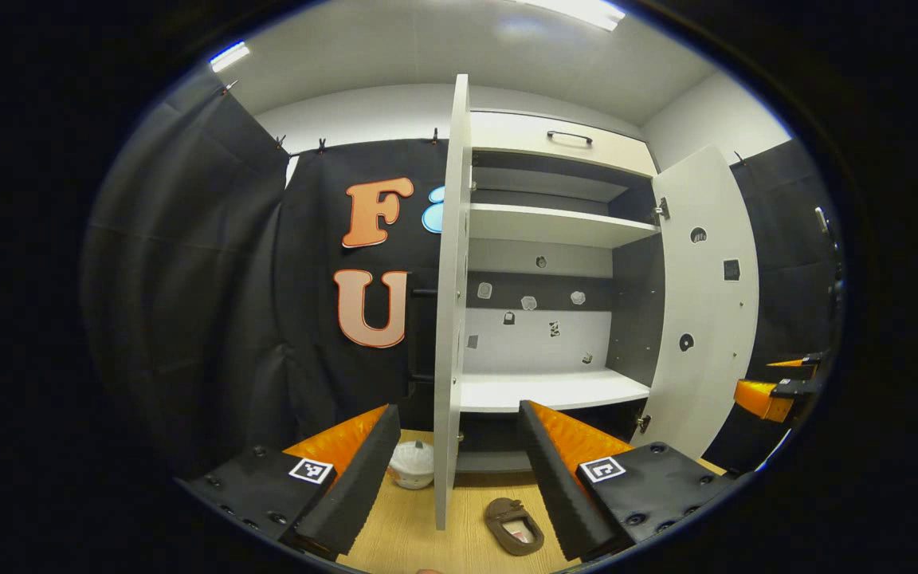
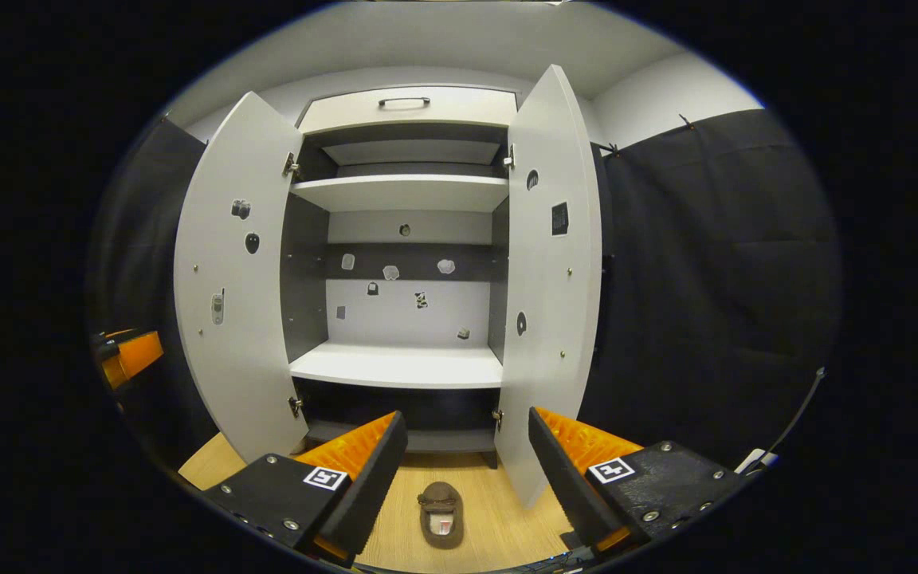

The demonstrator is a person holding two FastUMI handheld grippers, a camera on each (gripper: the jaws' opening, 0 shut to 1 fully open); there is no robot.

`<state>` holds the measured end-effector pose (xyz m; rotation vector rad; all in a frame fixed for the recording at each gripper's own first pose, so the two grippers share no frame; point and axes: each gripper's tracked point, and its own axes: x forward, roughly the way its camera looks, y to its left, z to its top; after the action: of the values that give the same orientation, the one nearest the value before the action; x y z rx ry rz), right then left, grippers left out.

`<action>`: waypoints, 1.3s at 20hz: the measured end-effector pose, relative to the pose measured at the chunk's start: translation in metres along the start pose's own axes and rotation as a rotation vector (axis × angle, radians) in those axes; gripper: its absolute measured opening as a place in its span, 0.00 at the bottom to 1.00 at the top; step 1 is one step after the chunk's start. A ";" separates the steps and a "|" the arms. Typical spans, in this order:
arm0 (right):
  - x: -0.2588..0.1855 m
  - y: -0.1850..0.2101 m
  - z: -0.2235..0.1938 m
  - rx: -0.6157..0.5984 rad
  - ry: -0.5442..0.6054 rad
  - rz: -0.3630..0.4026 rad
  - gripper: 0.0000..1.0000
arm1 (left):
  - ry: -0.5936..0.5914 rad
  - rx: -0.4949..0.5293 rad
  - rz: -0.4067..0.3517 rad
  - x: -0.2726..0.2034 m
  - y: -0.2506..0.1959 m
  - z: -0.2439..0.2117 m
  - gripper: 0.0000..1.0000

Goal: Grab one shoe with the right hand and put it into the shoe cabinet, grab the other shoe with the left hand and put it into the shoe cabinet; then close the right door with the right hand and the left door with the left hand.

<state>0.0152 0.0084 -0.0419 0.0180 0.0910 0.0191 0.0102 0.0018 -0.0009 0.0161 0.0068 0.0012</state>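
A brown shoe (image 2: 440, 515) lies on the wooden floor (image 2: 499, 510) in front of the shoe cabinet (image 2: 403, 239), between the spread fingers of the right gripper (image 2: 465, 478), untouched; those jaws are released and empty. In the left gripper view the same kind of brown shoe (image 1: 514, 526) lies on the floor just right of the left door's (image 1: 451, 319) lower edge. The left gripper (image 1: 459, 470) also stands released, holding nothing. A white rounded object (image 1: 412, 464) sits on the floor left of that door; its nature cannot be determined. Both doors stand open, the right door (image 2: 548, 271) included. The cabinet shelves (image 2: 395, 365) hold no shoe.
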 end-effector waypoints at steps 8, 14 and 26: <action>0.054 -0.009 -0.122 -0.021 0.230 0.033 0.95 | -0.005 0.010 0.032 0.006 -0.020 0.005 0.96; 0.100 -0.011 -0.242 -0.058 0.421 0.056 0.95 | 0.024 0.012 0.071 0.011 -0.030 0.002 0.96; 0.145 -0.006 -0.408 -0.080 0.726 0.062 0.88 | 0.100 0.046 0.185 -0.001 -0.023 -0.028 0.94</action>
<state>0.1222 0.0121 -0.4617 -0.0669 0.8158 0.0911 0.0088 -0.0211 -0.0297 0.0629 0.1051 0.1864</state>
